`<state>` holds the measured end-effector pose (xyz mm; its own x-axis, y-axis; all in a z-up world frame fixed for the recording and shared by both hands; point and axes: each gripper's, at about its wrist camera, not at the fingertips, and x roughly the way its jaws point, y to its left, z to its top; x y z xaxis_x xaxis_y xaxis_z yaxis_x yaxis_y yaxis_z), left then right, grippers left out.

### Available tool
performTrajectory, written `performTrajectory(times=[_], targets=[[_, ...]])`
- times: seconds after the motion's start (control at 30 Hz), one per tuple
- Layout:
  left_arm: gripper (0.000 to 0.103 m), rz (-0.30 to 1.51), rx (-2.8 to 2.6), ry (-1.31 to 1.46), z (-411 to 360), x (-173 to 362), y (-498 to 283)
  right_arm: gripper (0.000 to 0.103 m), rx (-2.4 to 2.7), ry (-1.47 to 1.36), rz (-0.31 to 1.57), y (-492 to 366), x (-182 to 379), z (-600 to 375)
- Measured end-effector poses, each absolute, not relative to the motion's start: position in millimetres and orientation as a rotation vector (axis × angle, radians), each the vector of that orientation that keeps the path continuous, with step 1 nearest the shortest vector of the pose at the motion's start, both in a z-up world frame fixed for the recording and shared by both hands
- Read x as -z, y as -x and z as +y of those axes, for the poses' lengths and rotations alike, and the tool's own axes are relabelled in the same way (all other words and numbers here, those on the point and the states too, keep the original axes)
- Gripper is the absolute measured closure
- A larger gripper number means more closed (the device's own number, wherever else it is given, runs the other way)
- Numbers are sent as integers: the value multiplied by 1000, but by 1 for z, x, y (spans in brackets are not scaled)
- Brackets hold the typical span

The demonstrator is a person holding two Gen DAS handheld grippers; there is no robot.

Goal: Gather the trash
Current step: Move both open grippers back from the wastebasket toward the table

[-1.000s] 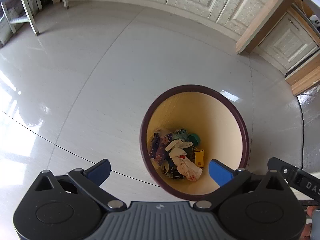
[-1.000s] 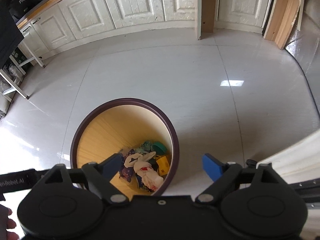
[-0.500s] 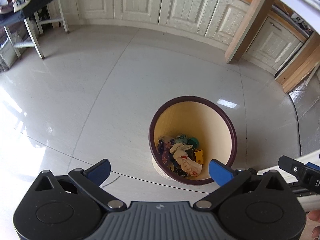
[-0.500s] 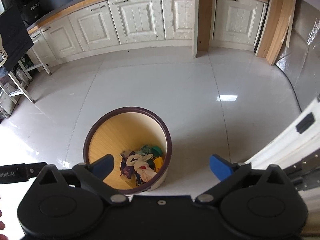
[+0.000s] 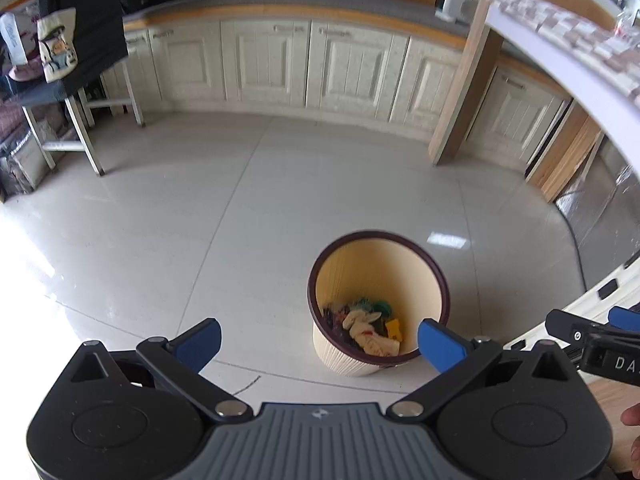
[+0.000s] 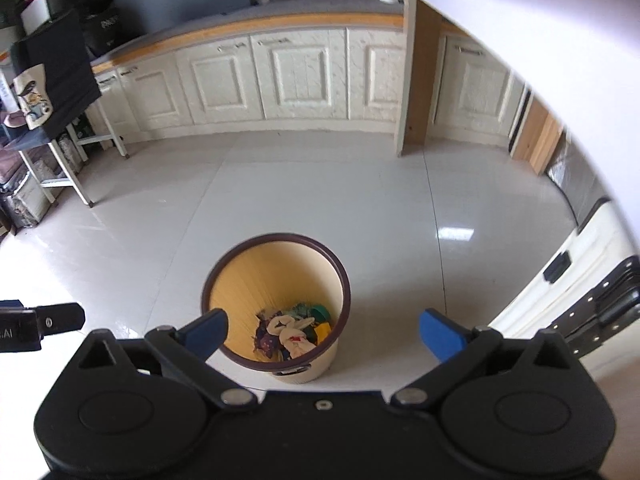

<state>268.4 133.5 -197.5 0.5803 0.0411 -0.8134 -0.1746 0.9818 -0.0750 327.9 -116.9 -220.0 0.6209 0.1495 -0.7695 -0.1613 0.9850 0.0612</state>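
- While I look down both claws, the trash bin (image 5: 434, 292) stands upright on the pale tiled floor (image 5: 200, 220), its dark rim round and its inside cream-yellow.
- Crumpled trash (image 6: 294, 334) lies at the bottom of it: white paper, something green, something yellow, a dark patterned wrapper.
- My left gripper (image 5: 318, 340) is spread wide with nothing between its blue pads (image 5: 198, 344); the bin sits on the floor well below them, nearer the right-hand pad.
- My right gripper (image 6: 324, 334) is spread just as wide and holds nothing; in its view the bin shows between the fingers, nearer the left one.
- Cream cabinet doors (image 6: 296, 76) run along the far wall under a wood-edged counter.
- At my right side, a white table edge (image 6: 520, 32) curves across the view, well apart from the bin.
- A black-draped stand (image 5: 80, 40) is at far left.
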Motion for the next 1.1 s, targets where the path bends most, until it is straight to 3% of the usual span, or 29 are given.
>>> performTrajectory(times=[0.6,1.1], targets=[[0,643,-115,148,132,71,-177,0,-264,75,561,-229,77,-100],[0,390,-11,95,74,-19,-133,0,-209,36,357,-173,-6,-171]])
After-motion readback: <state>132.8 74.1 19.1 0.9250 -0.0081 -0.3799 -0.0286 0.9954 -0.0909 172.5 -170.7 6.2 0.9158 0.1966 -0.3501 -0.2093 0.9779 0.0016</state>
